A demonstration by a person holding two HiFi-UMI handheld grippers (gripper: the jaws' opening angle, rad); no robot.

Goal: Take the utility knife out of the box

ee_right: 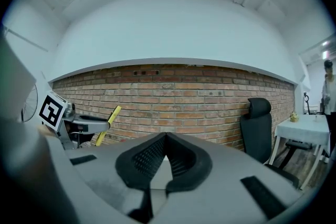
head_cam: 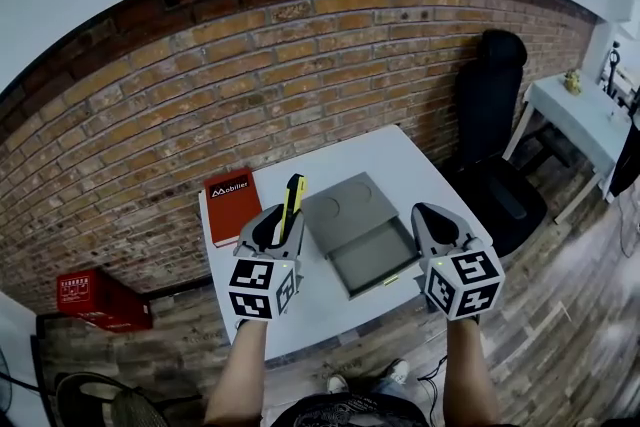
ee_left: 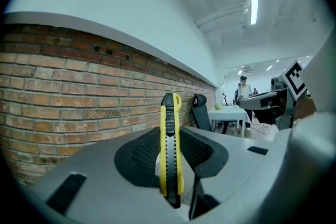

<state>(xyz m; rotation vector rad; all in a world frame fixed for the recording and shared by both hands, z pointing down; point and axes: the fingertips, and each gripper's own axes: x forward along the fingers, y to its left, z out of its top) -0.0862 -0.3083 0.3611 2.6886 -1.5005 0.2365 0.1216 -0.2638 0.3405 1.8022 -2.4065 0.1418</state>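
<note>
A yellow and black utility knife (head_cam: 292,200) stands upright between the pads of my left gripper (head_cam: 285,217), which is shut on it and holds it above the white table (head_cam: 400,165). In the left gripper view the knife (ee_left: 170,149) rises from the left gripper (ee_left: 169,135) against the brick wall. The grey box (head_cam: 347,275) lies open on the table between the grippers, its tray bare, with its lid (head_cam: 345,205) beside it. My right gripper (head_cam: 428,212) hovers right of the box. In its own view the right gripper (ee_right: 165,135) is shut on nothing, and the knife (ee_right: 107,124) shows at far left.
A red book (head_cam: 232,205) lies at the table's left edge. A black office chair (head_cam: 490,115) stands right of the table, with a second white table (head_cam: 585,115) beyond it. A red case (head_cam: 95,300) sits on the floor by the brick wall. A person (ee_left: 242,89) stands far off.
</note>
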